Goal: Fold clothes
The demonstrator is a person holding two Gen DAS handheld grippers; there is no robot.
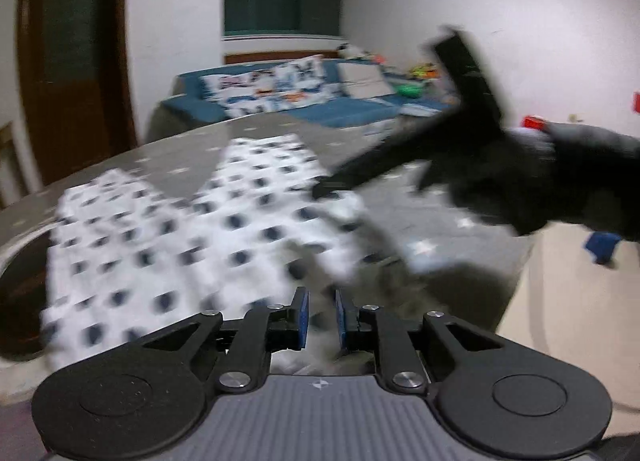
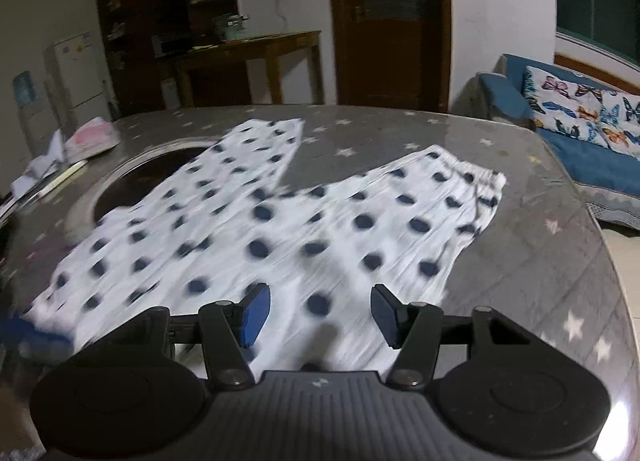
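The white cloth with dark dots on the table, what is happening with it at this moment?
A person holds a claw in each hand over the white pair of trousers with dark blue dots, which lies spread with both legs apart on the grey star-patterned table. The right claw is open above the fabric and holds nothing. The left claw has its jaws only narrowly apart, with nothing clearly between them. No fold is made yet.

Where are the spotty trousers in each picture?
Left wrist view: the spotted trousers lie across the left and middle of the grey star-patterned table, legs reaching away, blurred.
Right wrist view: the spotted trousers fill the middle, spread flat, two legs reaching away from the camera.
Shared landmark: the blue sofa with patterned cushions behind the table.
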